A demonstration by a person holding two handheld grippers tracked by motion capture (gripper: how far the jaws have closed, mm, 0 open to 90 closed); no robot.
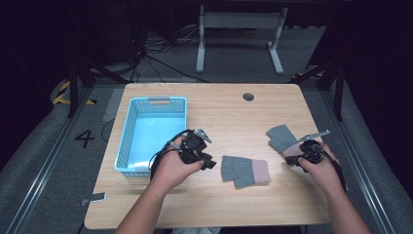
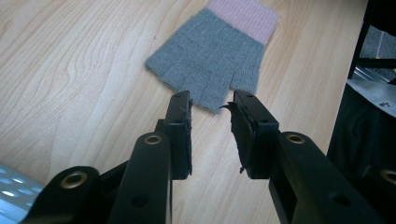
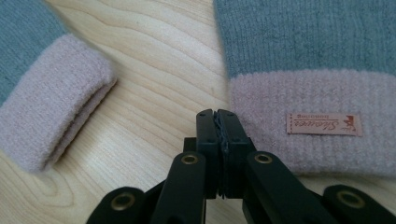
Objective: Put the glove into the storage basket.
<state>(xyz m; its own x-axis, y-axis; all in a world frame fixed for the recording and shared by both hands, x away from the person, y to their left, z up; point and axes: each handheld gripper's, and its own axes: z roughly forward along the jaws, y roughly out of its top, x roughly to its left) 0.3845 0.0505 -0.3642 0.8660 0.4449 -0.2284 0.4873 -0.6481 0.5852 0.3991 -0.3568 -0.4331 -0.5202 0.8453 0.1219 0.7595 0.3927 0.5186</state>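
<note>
Table (image 1: 214, 204) with blue basket (image 1: 127, 131) at its left, likely the drop spot; two grey-pink gloves lie flat, well apart, centre glove (image 1: 245, 171) and right glove (image 1: 284, 138). Left gripper (image 2: 211, 109) has jaws apart, aimed at the centre glove's finger end, probably lining up a grab; right gripper (image 3: 217, 122) has jaws together on nothing, beside the right glove's pink cuff. From the high view the right hand (image 1: 324, 170) covers part of that cuff, and the cuff label (image 3: 324, 124) is too small to read.
</note>
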